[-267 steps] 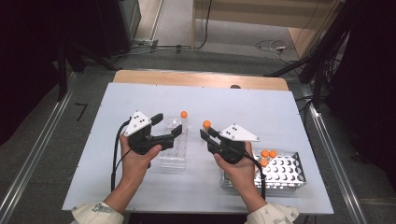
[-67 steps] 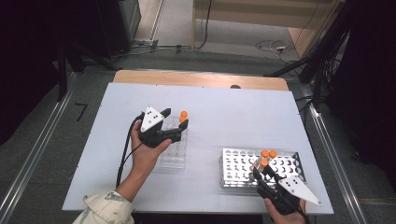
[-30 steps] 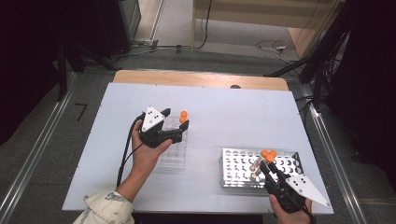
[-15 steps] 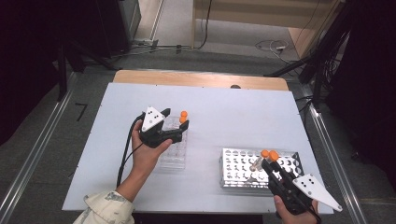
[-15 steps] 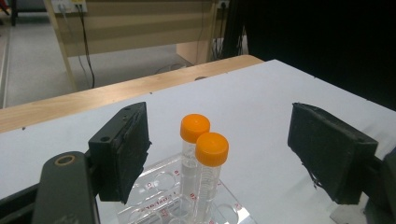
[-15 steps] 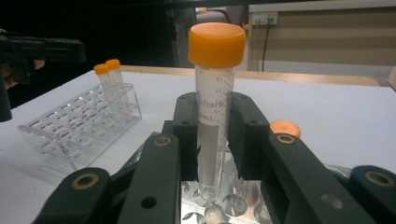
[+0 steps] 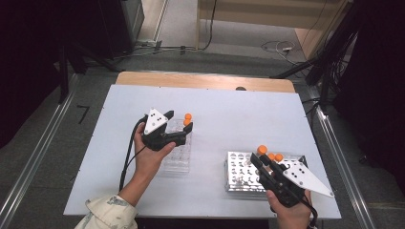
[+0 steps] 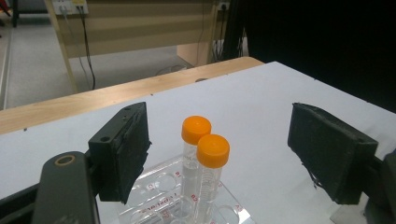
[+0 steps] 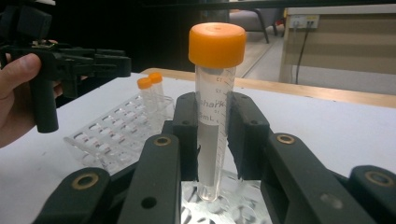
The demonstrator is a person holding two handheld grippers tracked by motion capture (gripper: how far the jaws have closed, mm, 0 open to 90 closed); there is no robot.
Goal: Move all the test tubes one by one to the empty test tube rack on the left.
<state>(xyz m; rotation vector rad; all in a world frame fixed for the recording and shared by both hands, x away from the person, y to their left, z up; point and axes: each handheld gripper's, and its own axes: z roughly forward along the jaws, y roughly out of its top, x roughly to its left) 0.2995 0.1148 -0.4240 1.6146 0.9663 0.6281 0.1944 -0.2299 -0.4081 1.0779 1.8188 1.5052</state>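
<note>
Right tongs [image 9: 212, 140]: clamped on a tube [image 9: 212, 121] w/ orange cap, mid-body, tube upright, its tip just above the metal rack [image 9: 219, 205]
Same, high view: right tongs [image 7: 260, 160] at the near edge of the metal rack [image 7: 239, 174], held tube's cap [image 7: 261, 150] beside two capped tubes [image 7: 275, 156] standing in that rack
Left tongs [image 8: 233, 154]: jaws wide apart, gripping nothing, either side of the two tubes [image 8: 205, 158] in the clear rack [image 8: 187, 205] but not touching them
Left tongs, high view [image 7: 184, 131]: over the far end of the clear rack [image 7: 176, 162], hand [image 7: 148, 157] resting by it
Clear rack so far: two orange-capped tubes [image 7: 187, 119] in, side by side at the far end, rest of the holes look free
Metal rack so far: two tubes left standing, plus the one in the right tongs
Job as it looks: moving tubes metal rack → clear rack, one at a time
Progress: prob. about halfway; two landed, one lifted out, two to go after it
Left to do now: carry held tube across the white bench [image 7: 224, 114], drop it in a free hole next to the pair
Watch: tube long & slim, must stay upright to enter the hole
</note>
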